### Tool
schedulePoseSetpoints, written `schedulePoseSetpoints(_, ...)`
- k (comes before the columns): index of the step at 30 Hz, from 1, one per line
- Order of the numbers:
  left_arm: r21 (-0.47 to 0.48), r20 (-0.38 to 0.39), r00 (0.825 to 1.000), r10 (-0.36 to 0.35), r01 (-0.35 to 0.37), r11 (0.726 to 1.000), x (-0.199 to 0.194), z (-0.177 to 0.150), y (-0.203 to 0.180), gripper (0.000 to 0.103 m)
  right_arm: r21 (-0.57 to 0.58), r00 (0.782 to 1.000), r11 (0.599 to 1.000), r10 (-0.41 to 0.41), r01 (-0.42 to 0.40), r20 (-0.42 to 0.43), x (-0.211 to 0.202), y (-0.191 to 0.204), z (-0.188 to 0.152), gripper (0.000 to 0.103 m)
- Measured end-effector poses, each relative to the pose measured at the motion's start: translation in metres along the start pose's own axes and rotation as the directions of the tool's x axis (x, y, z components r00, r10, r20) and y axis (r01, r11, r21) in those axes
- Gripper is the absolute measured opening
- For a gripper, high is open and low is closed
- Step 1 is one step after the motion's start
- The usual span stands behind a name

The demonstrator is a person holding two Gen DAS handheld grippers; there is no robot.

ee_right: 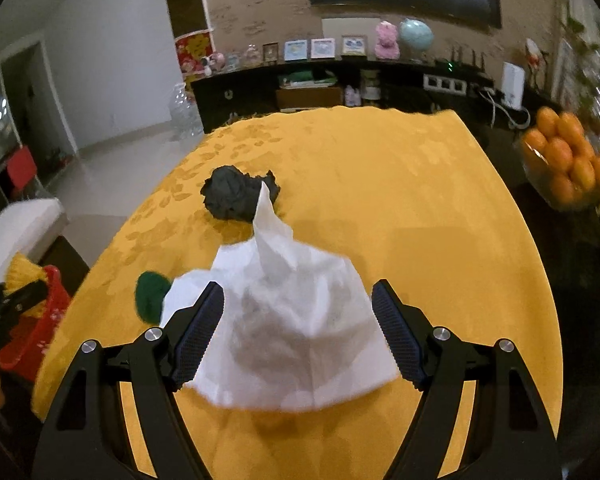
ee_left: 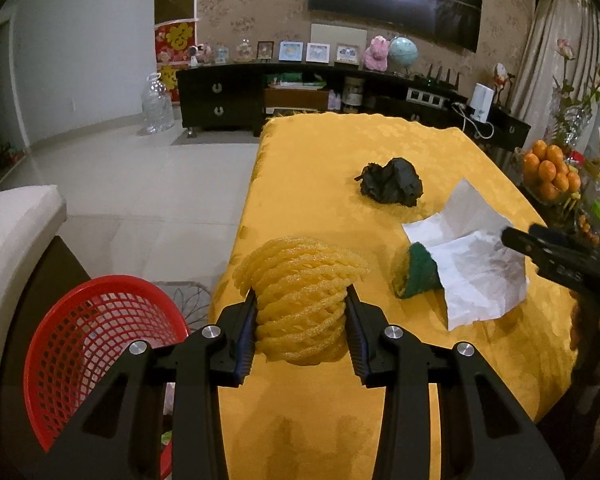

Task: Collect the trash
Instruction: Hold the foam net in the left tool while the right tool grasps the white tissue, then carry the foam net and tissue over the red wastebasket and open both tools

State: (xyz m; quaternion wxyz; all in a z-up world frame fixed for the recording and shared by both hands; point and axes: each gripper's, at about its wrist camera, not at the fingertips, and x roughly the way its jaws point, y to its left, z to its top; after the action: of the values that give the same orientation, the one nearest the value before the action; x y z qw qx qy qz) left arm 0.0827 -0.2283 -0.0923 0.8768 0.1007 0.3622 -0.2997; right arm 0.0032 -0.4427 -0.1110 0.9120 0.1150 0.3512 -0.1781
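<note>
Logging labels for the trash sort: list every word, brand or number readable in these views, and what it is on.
None can be read.
Red wall poster: yellow ornament or characters, too blurred to read.
Picture frames on the cabinet: too small.
White paper, black crumpled bag, yellow foam net, red basket: no print visible.

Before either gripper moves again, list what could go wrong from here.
1. The left gripper squeezes the springy yellow foam net at its lower part only; it could slip out before reaching the red basket, which stands off the table's edge.
2. The right gripper is open around the limp white paper; closing may only pinch a fold.
3. The green sponge lies partly under that paper and could be dragged along.
</note>
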Motion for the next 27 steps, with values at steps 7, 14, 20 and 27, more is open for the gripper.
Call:
schedulePoseSetpoints(7, 0.016, -0.015, 1.0, 0.017, -0.017, 1.0, 0.009, 0.001, -0.003, 0.036, -0.06, 1.0, 0.998, -0.016, 0.016, 0.001, 0.026, 0.005, 0.011, 0.059)
schedulePoseSetpoints(14, 0.029, -0.014, 1.0, 0.017, -0.017, 0.999, 0.013, 0.002, -0.008, 0.036, -0.063, 1.0, 0.998, 0.024, -0.024, -0.007, 0.026, 0.006, 0.011, 0.019)
schedulePoseSetpoints(20, 0.029, -0.008, 1.0, 0.022, -0.021, 0.999, 0.013, 0.002, -0.008, 0.036, 0.003, 0.994, 0.995, 0.104, -0.104, 0.039, 0.002, 0.0, 0.017, 0.011)
schedulePoseSetpoints(27, 0.012, 0.008, 1.0, 0.027, -0.027, 1.0, 0.007, 0.001, -0.003, 0.036, 0.069, 0.987, 0.988, 0.132, -0.139, 0.095, -0.029, -0.007, 0.016, 0.011)
